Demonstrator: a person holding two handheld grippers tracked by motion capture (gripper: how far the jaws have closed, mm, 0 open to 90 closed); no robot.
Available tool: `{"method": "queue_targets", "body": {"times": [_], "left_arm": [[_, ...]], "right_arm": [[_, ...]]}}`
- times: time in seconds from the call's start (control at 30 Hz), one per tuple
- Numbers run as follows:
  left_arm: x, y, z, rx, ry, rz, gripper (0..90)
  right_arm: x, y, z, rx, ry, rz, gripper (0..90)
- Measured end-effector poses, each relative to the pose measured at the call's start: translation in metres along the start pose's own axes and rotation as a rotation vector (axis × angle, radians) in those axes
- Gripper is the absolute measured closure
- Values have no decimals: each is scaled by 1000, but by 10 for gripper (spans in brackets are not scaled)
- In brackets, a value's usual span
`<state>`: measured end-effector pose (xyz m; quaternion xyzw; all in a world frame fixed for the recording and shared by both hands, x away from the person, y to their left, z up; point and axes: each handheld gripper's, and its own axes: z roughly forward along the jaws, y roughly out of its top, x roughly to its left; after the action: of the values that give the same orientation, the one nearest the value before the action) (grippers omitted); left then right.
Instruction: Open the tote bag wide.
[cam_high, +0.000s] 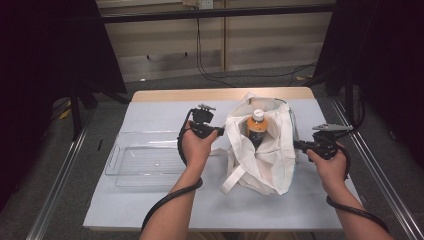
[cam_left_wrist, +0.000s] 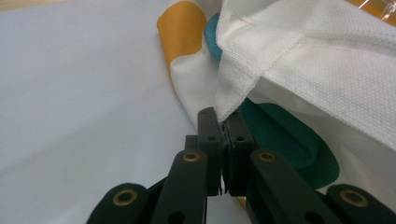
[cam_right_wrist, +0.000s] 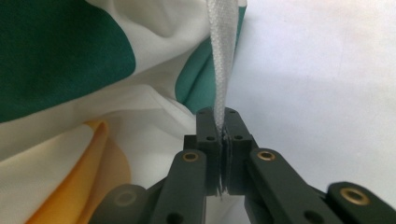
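My left claw (cam_left_wrist: 223, 128) and right claw (cam_right_wrist: 223, 125) each clench the tote bag (cam_high: 260, 155) on the table (cam_high: 150, 115), so I'd spread evenly, keeping the bottle (cam_high: 256, 127) upright.

matt woven cloth bag (cam_high: 260, 160), clear glossy plastic tray (cam_high: 142, 160)

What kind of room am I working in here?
Probably a lab recording station: a paper-covered table ringed by black curtains, metal floor rails alongside, loose cables against the back wall.
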<state>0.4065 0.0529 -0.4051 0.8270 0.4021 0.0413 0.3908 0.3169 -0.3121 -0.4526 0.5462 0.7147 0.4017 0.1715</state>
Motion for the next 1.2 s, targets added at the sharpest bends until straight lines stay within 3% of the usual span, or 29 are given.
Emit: {"method": "queue_targets", "body": {"times": [0.33, 0.4, 0.43, 0.7, 0.73, 0.8, 0.9, 1.1, 1.17, 1.2], "left_arm": [[-8, 5, -1, -34, -9, -2, 879], [-7, 5, -3, -17, -9, 21, 878], [-9, 6, -2, -35, -9, 0, 879], [-9, 6, -2, -31, -10, 13, 879], [-8, 7, -4, -13, -10, 34, 879], [-9, 8, -4, -11, -6, 38, 879], [-9, 9, -4, -17, -10, 34, 879], [-8, 9, -6, -11, -3, 38, 880], [-7, 7, -4, -23, -4, 18, 880], [-5, 7, -4, -6, -1, 34, 880]], "right_arm": [[2, 12, -7, -24, -10, -1, 764], [4, 14, -9, -28, -13, -3, 725], [4, 16, -10, -30, -17, -3, 704], [9, 36, -17, -65, -22, -15, 601], [10, 40, -18, -71, -21, -14, 585], [11, 44, -20, -82, -20, -13, 580], [14, 52, -24, -100, -24, -24, 607], [11, 53, -24, -109, -29, -12, 857], [9, 50, -22, -94, -24, -2, 877], [8, 48, -21, -88, -23, 3, 880]]}}
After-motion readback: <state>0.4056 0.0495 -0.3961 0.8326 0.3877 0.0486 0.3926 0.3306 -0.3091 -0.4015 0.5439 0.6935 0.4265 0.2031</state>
